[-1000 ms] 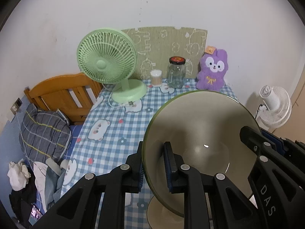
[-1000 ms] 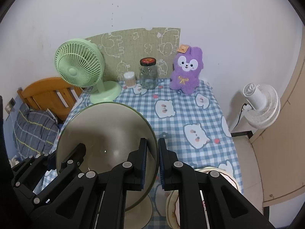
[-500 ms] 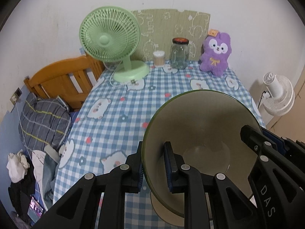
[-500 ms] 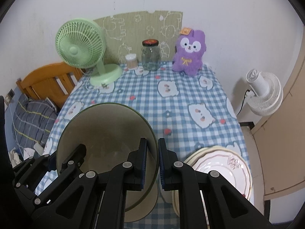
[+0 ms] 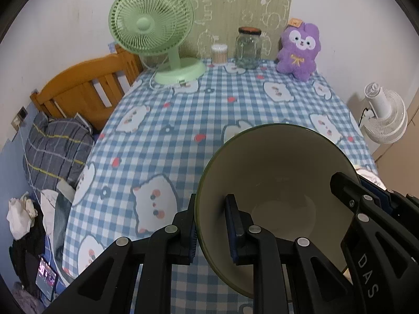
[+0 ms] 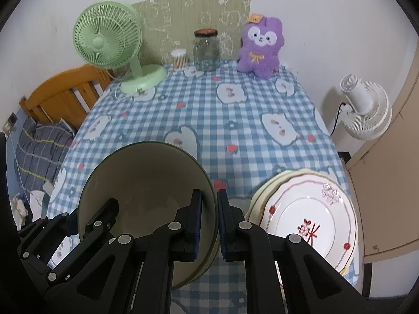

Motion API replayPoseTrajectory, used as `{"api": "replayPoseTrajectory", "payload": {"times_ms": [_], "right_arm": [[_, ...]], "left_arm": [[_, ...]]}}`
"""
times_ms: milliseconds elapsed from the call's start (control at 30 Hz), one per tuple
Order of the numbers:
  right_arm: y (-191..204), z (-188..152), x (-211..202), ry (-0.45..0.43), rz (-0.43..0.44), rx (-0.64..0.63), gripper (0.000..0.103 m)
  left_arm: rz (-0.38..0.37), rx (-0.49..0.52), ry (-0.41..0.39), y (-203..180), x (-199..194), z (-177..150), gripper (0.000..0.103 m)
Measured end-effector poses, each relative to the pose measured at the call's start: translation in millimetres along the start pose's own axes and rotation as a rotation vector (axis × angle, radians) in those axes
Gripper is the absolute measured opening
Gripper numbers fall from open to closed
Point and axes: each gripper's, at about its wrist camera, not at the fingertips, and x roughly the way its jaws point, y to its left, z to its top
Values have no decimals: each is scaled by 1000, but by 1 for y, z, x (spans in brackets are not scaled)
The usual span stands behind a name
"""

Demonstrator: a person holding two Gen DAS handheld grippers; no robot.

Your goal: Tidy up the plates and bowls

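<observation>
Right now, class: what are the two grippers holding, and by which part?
Both grip one green-rimmed bowl by its rim: the left gripper clamps its left edge, the right gripper the opposite edge, one finger inside and one outside.

Bowl (image 5: 282,172) – cream/beige inside w/ dark green rim, outer wall olive-ish. Plates (image 6: 309,222) at the table's near right corner – white, thin red & gold rings, red marks in the centre, small red dots on the rim; plate under the top one looks cream. Tablecloth (image 5: 183,120) – blue/white gingham, white cartoon animals w/ pink cheeks, red hearts, small dark flowers. Desk fan (image 5: 150,24) at far left corner – pale mint green all over. Plush toy (image 5: 298,49) at far right – purple, white face, yellow bow. Jar (image 5: 248,47) at far edge – clear glass, dark lid w/ orange-red top. Both grippers – black, blue pads (image 6: 197,225).
</observation>
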Motion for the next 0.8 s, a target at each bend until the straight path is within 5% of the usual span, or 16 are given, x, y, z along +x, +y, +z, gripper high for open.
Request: {"api": "replayPoseTrajectory", "payload": {"times_ms": [800], "right_arm": [[-4,-12,35,89,-10,4,15]], "left_arm": [[9,3,95,-5,35,-15,17]]}}
